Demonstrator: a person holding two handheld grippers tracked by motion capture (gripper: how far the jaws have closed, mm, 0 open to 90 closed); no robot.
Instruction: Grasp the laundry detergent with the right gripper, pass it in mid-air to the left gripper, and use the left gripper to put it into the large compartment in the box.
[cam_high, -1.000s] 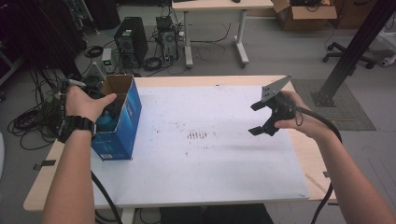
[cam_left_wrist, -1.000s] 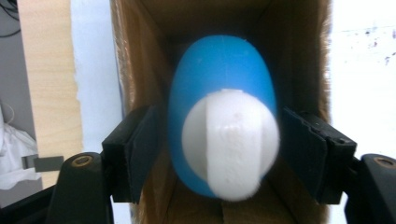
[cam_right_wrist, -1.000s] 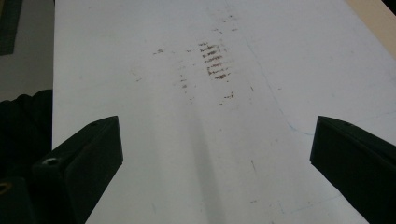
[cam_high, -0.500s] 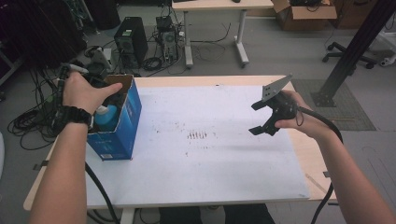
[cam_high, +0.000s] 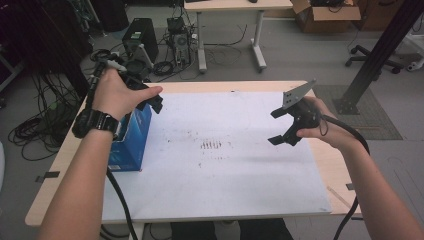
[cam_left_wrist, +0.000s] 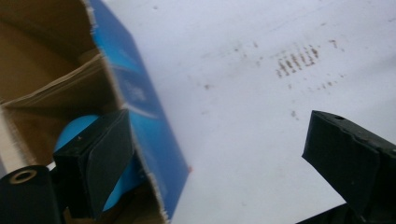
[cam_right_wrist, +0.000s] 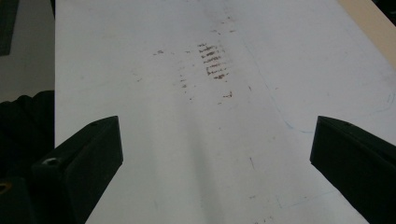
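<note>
At left table edge, blue box (cam_left_wrist: 140, 100) standing open, blue object (cam_left_wrist: 74, 130) inside; left gripper (cam_high: 145, 97) just opening, empty; right gripper (cam_high: 283, 126) spread, empty.

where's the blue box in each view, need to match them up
High view: the blue box stands at the table's left edge, under the left hand.
Left gripper view: its open top and blue wall fill the left side.
Right gripper view: not in it.
Shared landmark: the patch of brown marks on the white sheet.
</note>
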